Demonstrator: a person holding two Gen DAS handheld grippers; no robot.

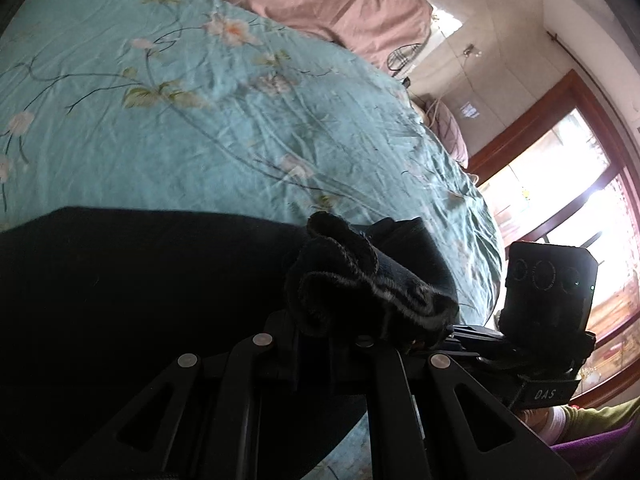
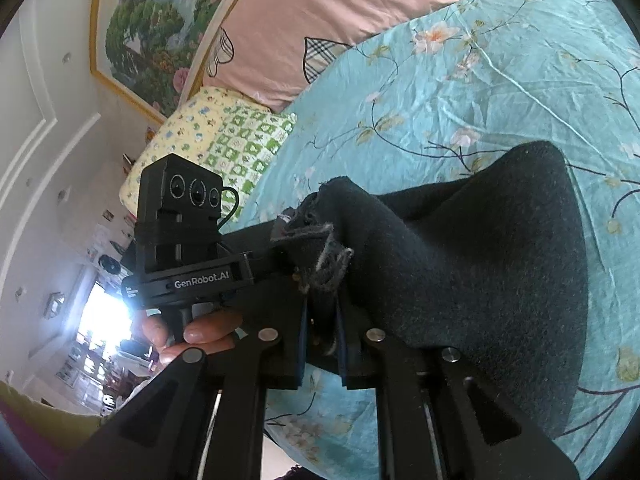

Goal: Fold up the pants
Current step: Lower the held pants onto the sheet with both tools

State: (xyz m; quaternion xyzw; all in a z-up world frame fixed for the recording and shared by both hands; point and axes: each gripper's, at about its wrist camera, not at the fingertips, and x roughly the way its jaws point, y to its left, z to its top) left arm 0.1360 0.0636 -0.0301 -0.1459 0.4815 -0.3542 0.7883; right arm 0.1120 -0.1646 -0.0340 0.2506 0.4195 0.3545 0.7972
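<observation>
Nearest the right wrist camera, the right claw (image 2: pixel 322 344) is clamped on a bunched edge of the black pants (image 2: pixel 480 264), its jaws nearly closed on the cloth. The left claw (image 1: pixel 320 340) likewise pinches a rolled hem of the pants (image 1: pixel 120 300). The fabric spreads out over the teal floral bedsheet (image 1: pixel 200 120). Beyond lies a pink pillow (image 2: pixel 304 20), with a framed painting (image 2: pixel 156 20) behind.

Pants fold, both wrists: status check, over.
Left gripper shut on black pants edge. Right gripper shut on bunched hem beside it. Pants lifted off teal floral bedsheet. Nothing in the way.
</observation>
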